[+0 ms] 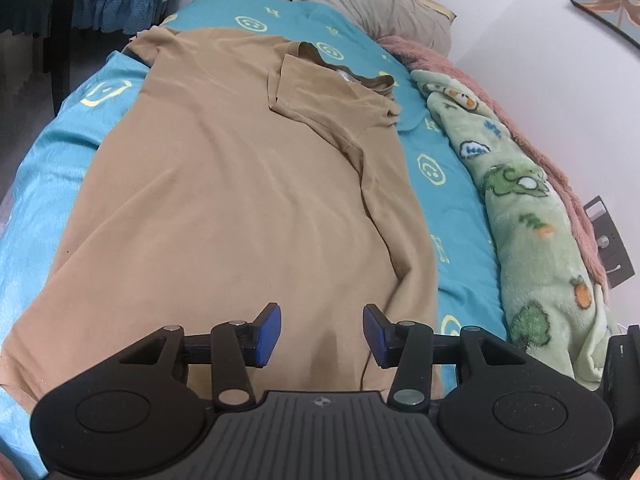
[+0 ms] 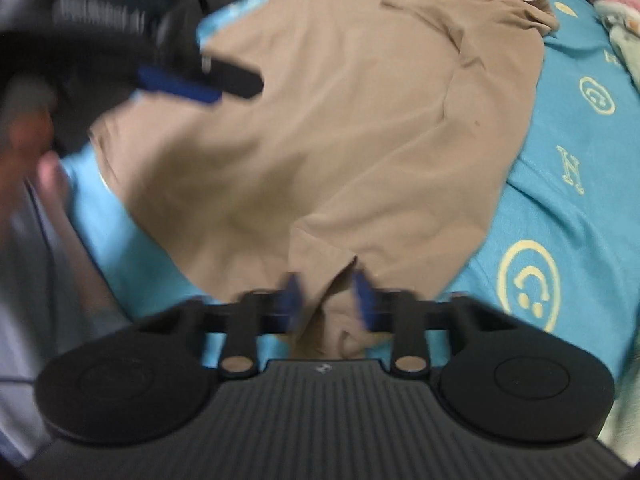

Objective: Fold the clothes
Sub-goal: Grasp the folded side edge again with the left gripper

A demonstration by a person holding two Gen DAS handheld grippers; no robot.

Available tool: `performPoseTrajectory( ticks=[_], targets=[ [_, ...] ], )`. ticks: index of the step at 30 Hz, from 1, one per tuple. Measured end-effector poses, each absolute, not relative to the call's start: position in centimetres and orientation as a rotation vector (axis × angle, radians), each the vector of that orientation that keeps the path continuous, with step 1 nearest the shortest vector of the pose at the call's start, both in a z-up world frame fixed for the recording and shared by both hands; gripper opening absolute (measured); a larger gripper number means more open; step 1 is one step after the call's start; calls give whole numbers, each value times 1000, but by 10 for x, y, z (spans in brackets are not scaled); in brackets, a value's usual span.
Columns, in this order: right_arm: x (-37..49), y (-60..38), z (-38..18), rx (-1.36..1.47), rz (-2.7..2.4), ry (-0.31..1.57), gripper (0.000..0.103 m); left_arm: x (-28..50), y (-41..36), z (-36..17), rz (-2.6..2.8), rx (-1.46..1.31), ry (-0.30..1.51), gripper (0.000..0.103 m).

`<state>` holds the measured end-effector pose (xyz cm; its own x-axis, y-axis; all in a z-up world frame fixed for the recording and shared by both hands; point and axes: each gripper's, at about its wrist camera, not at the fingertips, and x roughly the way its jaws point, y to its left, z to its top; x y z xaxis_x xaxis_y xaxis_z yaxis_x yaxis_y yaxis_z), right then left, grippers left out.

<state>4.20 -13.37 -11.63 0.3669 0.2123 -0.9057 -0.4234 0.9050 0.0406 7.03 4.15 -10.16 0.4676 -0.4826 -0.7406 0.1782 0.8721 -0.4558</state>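
Note:
A tan short-sleeved shirt (image 1: pixel 240 180) lies spread on a teal bedsheet (image 1: pixel 452 184), collar (image 1: pixel 348 70) at the far end and its right sleeve folded inward. My left gripper (image 1: pixel 322 332) hovers over the near hem, open, with nothing between its blue pads. In the blurred right wrist view, my right gripper (image 2: pixel 328 300) sits at the near edge of the shirt (image 2: pixel 340 120), and a bunched fold of tan fabric fills the gap between its pads. The left gripper's fingers (image 2: pixel 236 78) show blurred at the upper left, above the shirt's far side.
A green cartoon-print blanket (image 1: pixel 532 220) and a pink fleece (image 1: pixel 460 60) lie along the bed's right side by the wall. A grey pillow (image 1: pixel 380 0) sits at the head. A hand (image 2: pixel 24 140) shows blurred at the left edge.

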Motion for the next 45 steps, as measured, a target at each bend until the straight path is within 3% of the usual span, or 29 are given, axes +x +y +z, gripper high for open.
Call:
performPoseTrajectory(
  ticks=[1, 7, 9, 13, 18, 24, 25, 27, 28, 29, 34, 40, 45],
  targets=[
    [38, -129, -112, -260, 420, 1114, 10, 71, 40, -103, -419, -340, 1005, 48],
    [-16, -92, -86, -747, 521, 985, 9, 63, 43, -97, -443, -349, 963, 48],
    [-29, -84, -95, -825, 558, 1011, 3, 62, 43, -95, -447, -347, 959, 48],
    [-42, -79, -112, -917, 560, 1034, 3, 59, 41, -94, -447, -322, 957, 48],
    [-32, -99, -74, -725, 520, 994, 5, 60, 41, -94, -444, -331, 954, 50],
    [13, -162, 4, -209, 343, 783, 7, 63, 30, -94, -463, -305, 936, 57],
    [20, -172, 14, -130, 297, 738, 9, 64, 27, -95, -467, -301, 934, 59],
    [31, -191, 27, -3, 202, 649, 39, 66, 20, -96, -475, -293, 933, 60],
    [34, -199, 31, 55, 168, 597, 81, 68, 17, -98, -480, -291, 936, 60],
    [32, -204, 32, 108, 151, 536, 103, 69, 14, -99, -485, -289, 940, 60],
    [20, -229, 5, 293, 78, 389, 103, 70, -1, -115, -546, -323, 1017, 61],
    [18, -264, -39, 436, -20, 491, 103, 65, -30, -147, -679, -389, 1165, 50],
    [14, -278, -43, 484, -47, 466, 103, 57, -47, -162, -675, -301, 1220, 48]
  ],
)
